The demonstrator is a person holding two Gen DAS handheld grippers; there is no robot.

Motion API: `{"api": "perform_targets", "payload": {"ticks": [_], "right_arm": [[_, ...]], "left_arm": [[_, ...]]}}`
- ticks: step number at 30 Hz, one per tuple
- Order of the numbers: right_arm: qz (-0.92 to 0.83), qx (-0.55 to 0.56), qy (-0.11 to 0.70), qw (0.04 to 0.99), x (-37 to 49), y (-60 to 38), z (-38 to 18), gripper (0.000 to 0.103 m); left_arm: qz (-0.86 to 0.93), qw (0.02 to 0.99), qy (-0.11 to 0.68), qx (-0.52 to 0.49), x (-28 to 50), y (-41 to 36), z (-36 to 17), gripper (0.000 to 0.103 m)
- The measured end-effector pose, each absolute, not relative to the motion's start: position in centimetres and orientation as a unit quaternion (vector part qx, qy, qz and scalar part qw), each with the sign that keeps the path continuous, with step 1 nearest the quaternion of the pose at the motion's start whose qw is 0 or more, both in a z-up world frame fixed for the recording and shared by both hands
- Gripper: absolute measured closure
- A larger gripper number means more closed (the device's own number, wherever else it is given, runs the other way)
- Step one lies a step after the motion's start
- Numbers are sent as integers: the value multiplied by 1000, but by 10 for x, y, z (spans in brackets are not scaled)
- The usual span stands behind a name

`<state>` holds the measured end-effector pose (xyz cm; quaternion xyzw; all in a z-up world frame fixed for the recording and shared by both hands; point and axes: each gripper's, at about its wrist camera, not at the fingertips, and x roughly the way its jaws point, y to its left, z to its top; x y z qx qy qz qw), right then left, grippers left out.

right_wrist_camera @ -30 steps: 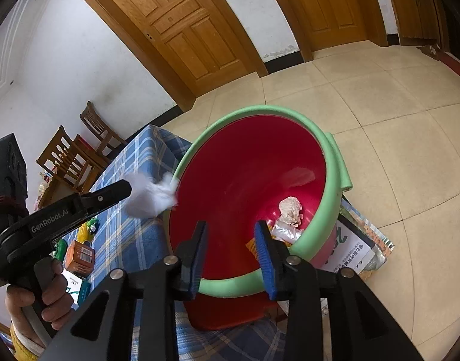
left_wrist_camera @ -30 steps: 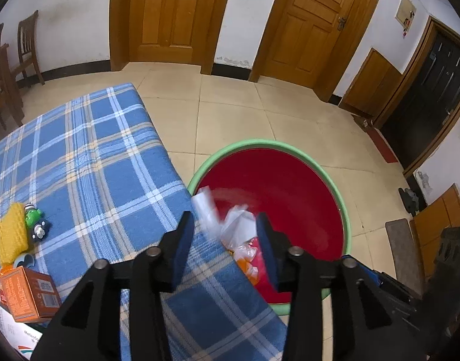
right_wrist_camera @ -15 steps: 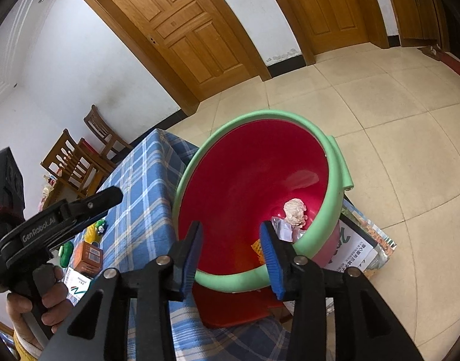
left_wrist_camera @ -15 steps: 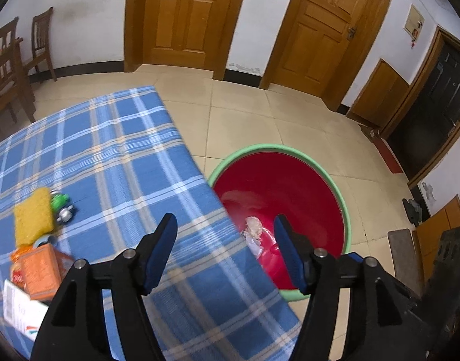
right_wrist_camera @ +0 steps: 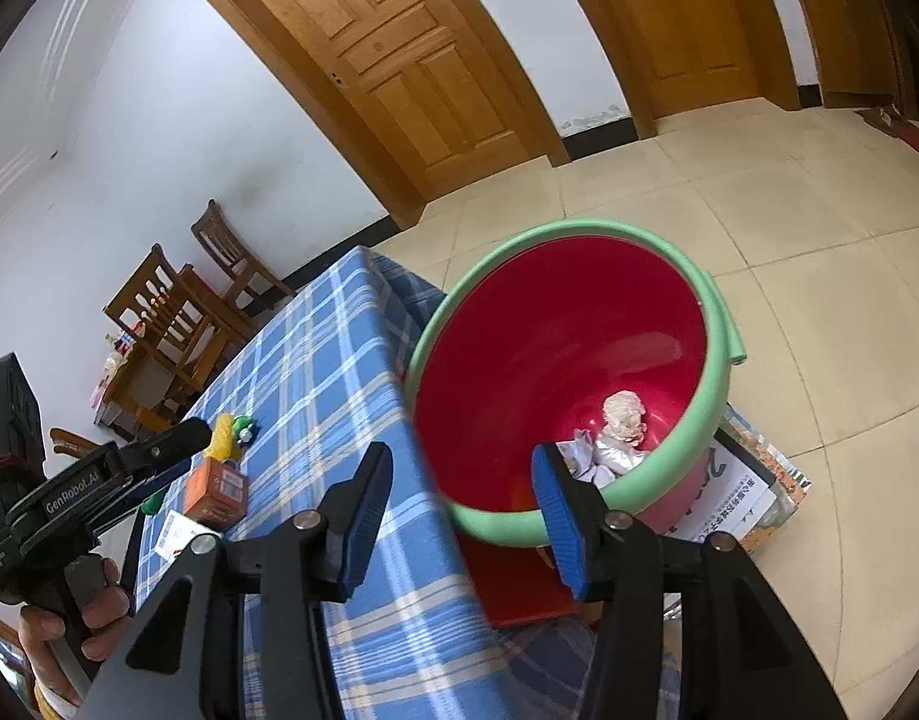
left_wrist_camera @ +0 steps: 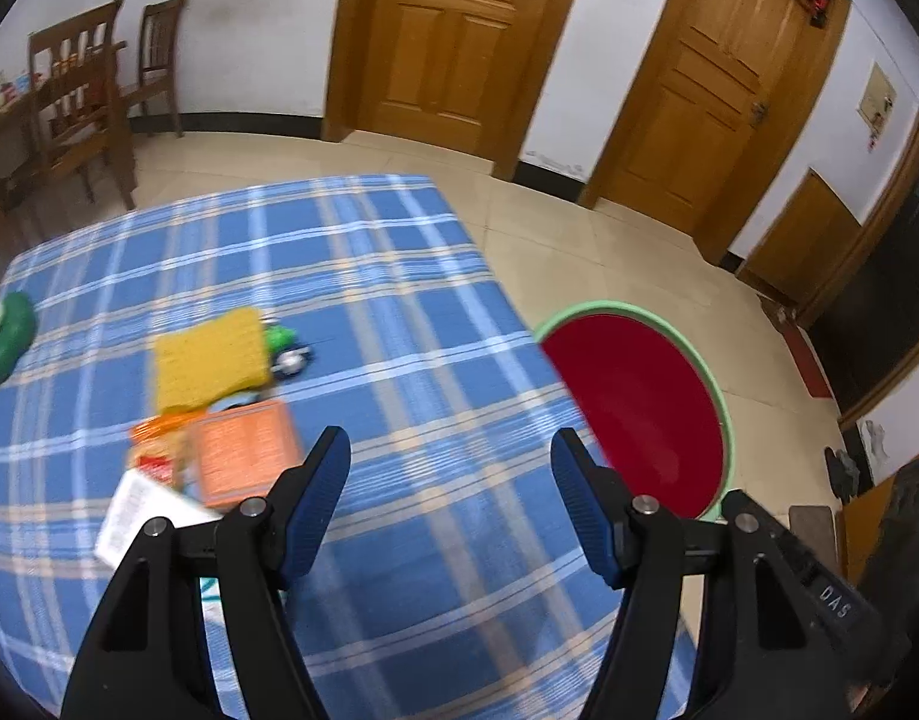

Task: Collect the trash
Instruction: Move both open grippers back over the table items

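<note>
We hold our left gripper [left_wrist_camera: 450, 498] released and empty over the blue plaid surface [left_wrist_camera: 399, 312], near an orange box [left_wrist_camera: 243, 450] and a yellow sponge [left_wrist_camera: 210, 360]. Our right gripper [right_wrist_camera: 459, 516] is opening, nothing between its jaws, by the red basin [right_wrist_camera: 555, 354], where crumpled trash [right_wrist_camera: 615, 432] lies inside.

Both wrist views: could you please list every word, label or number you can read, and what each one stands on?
"GenRobot.AI": on the side of the left gripper.
"DAS": on the black body at the lower right of the left wrist view.
Orange box: label too small to read.
Printed bag under the red bin: large characters, not legible.
</note>
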<state>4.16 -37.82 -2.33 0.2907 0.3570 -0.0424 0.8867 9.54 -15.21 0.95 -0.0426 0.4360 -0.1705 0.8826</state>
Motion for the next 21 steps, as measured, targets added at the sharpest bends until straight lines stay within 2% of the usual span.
{"api": "perform_targets", "payload": {"ticks": [8,21], "right_arm": [[-26,279,355,892,38,-356,-15,50],[-10,268,361,893,38,-339,-13,50]], "left_arm": [[-128,883,446,-69,83,-107,6,33],[-95,866,484,-84,65,-80,-17,33]]}}
